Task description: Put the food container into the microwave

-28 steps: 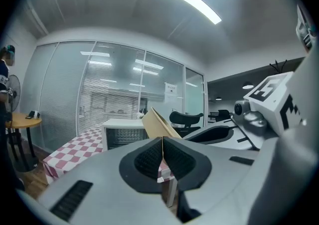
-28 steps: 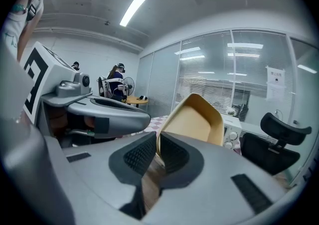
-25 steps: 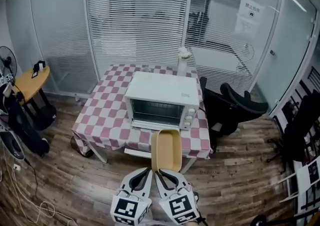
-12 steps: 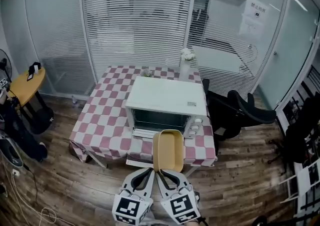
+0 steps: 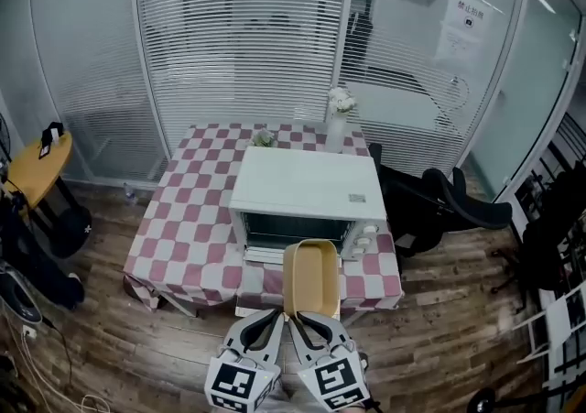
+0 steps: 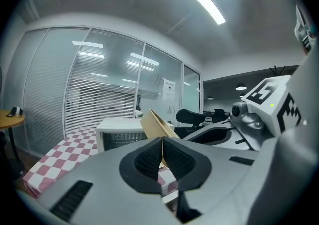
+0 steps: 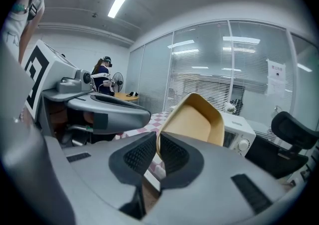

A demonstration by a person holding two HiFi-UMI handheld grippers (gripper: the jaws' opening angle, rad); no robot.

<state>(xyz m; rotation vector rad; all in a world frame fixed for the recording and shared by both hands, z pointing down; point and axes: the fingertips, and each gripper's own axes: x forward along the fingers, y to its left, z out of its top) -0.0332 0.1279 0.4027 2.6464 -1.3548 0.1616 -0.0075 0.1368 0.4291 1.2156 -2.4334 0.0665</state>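
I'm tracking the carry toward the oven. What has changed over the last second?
The person has drawn closer and squarer to the table. The microwave now sits lower in the head view, and the far end of the food container now overlaps its front instead of stopping short. Nothing was grasped or released: the left gripper and right gripper stay shut on the container's near rim.

food container (image 5: 309,276): tan, empty, aloft, near rim pinched by my left gripper (image 5: 275,318) and right gripper (image 5: 302,320) | microwave (image 5: 307,190): white, on checkered counter (image 5: 183,228), just beyond the container
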